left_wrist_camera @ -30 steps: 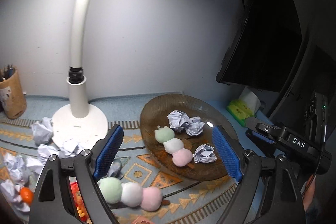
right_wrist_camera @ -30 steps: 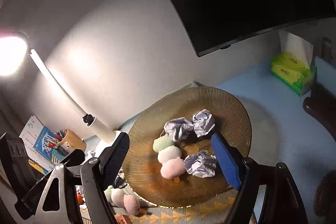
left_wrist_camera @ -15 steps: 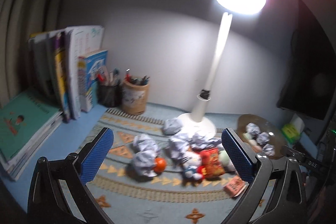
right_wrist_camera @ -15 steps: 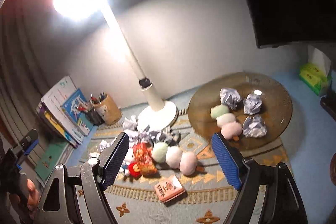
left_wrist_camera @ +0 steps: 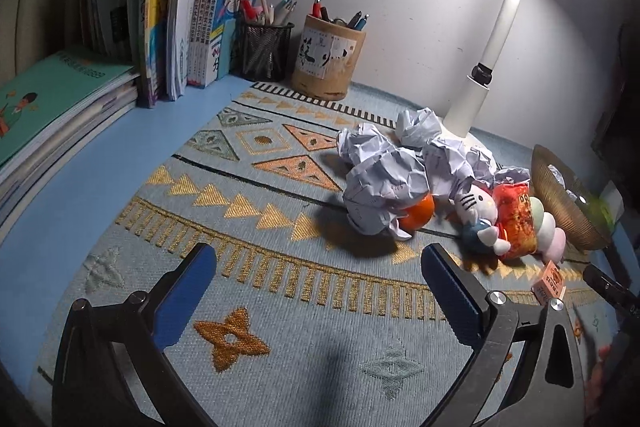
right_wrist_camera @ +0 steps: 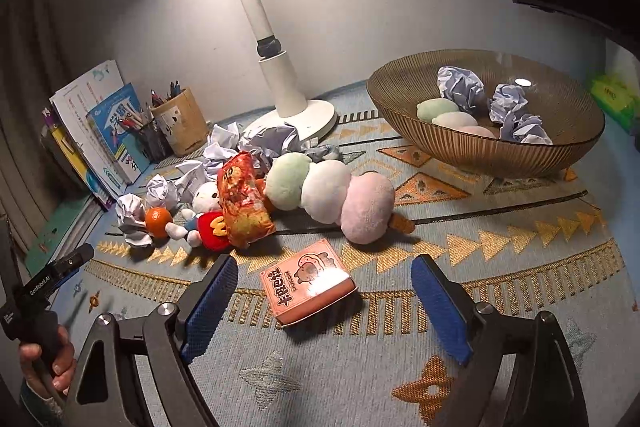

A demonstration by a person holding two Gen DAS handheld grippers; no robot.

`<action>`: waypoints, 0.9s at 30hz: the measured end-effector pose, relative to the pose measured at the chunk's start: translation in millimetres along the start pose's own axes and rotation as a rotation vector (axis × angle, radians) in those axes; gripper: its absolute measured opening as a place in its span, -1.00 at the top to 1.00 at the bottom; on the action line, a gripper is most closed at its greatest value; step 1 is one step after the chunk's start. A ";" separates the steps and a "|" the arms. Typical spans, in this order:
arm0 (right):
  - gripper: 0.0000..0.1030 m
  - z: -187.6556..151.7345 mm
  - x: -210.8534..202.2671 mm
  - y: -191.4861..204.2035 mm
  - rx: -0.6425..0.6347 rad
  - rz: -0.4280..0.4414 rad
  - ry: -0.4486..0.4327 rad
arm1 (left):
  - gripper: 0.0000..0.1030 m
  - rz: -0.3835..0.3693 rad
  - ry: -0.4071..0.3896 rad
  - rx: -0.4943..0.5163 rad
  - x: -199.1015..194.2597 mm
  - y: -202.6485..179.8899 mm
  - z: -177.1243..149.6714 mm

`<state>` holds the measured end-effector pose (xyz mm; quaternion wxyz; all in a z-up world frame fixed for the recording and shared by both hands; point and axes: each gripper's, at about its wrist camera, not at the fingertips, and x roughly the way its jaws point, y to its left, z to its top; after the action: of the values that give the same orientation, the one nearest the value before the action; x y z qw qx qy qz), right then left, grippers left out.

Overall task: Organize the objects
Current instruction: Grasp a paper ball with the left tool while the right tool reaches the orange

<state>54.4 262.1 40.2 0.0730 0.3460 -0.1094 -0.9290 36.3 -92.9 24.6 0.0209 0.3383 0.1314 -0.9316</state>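
On the patterned rug lies a heap: crumpled paper balls (left_wrist_camera: 384, 187), an orange (left_wrist_camera: 418, 217), a small plush toy (left_wrist_camera: 476, 211), a red snack bag (right_wrist_camera: 242, 199) and a three-ball dango plush (right_wrist_camera: 328, 191). A pink box (right_wrist_camera: 308, 283) lies just ahead of my right gripper (right_wrist_camera: 326, 271), between its opening jaws; neither pad touches it. My left gripper (left_wrist_camera: 316, 263) stands open over bare rug, short of the paper balls. The brown bowl (right_wrist_camera: 480, 147) at the right holds a second dango plush and paper balls.
A white lamp (right_wrist_camera: 288, 99) stands behind the heap. Two pen cups (left_wrist_camera: 328, 63) and upright books (left_wrist_camera: 176, 19) line the back left, with flat books (left_wrist_camera: 52, 99) beside them. A green tissue pack (right_wrist_camera: 612, 95) sits past the bowl. A hand (right_wrist_camera: 44, 351) holds the left gripper's handle.
Both views pulled back from the bowl and dropped toward the rug. The left view swung left to the heap and books. Both jaws stand wider, and the pink box now lies before the right one.
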 end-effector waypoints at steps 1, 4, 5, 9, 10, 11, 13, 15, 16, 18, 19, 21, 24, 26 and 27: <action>-0.71 1.1 0.0 -0.8 0.004 -0.001 0.002 | -0.97 0.004 -0.005 -0.002 -0.6 -0.1 -0.2; -0.71 2.4 0.5 -3.0 0.013 -0.002 0.004 | -0.97 0.005 -0.008 -0.002 -1.6 -0.3 -0.2; -0.71 2.5 0.3 -2.7 0.013 -0.002 0.005 | -0.97 0.002 -0.006 -0.001 -1.7 -0.7 0.1; -0.71 3.2 1.0 6.0 -0.025 -0.003 0.015 | -0.97 -0.033 0.054 -0.017 5.7 -1.0 5.5; -0.71 3.6 3.0 14.0 -0.058 0.011 0.031 | -0.97 -0.078 0.085 -0.048 10.4 0.9 9.5; -0.71 3.9 5.4 26.1 -0.097 0.027 0.053 | -0.97 -0.141 0.118 -0.091 16.1 3.2 14.9; -0.66 7.0 8.9 57.0 -0.185 0.080 0.090 | -0.97 -0.246 0.203 -0.163 34.6 4.1 28.1; -0.51 12.9 12.2 92.8 -0.278 0.147 0.122 | -0.94 -0.280 0.236 -0.203 51.1 1.4 38.0; -0.47 16.2 15.6 109.8 -0.324 0.165 0.134 | -0.78 -0.278 0.233 -0.201 58.7 -0.4 42.6; -0.19 22.3 26.8 139.2 -0.399 0.187 0.155 | -0.57 -0.263 0.247 -0.175 72.7 -6.4 47.8; -0.13 26.3 33.1 150.6 -0.432 0.199 0.160 | -0.34 -0.276 0.261 -0.165 78.8 -8.9 48.7; -0.11 33.4 47.5 168.7 -0.490 0.215 0.164 | -0.14 -0.297 0.264 -0.168 85.7 -10.5 47.8; -0.10 38.4 71.3 191.8 -0.541 0.256 0.197 | -0.08 -0.284 0.198 -0.184 82.3 -0.7 46.4; -0.10 36.8 86.7 203.6 -0.573 0.263 0.213 | -0.08 -0.286 0.140 -0.198 76.8 9.2 43.6; -0.10 35.0 96.9 208.6 -0.585 0.246 0.223 | -0.08 -0.267 0.131 -0.214 76.4 13.6 41.9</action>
<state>-28.8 45.7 58.2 0.2921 0.3943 0.1297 -0.8616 -47.0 -113.0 3.7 -0.0759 0.3736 0.2746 -0.8827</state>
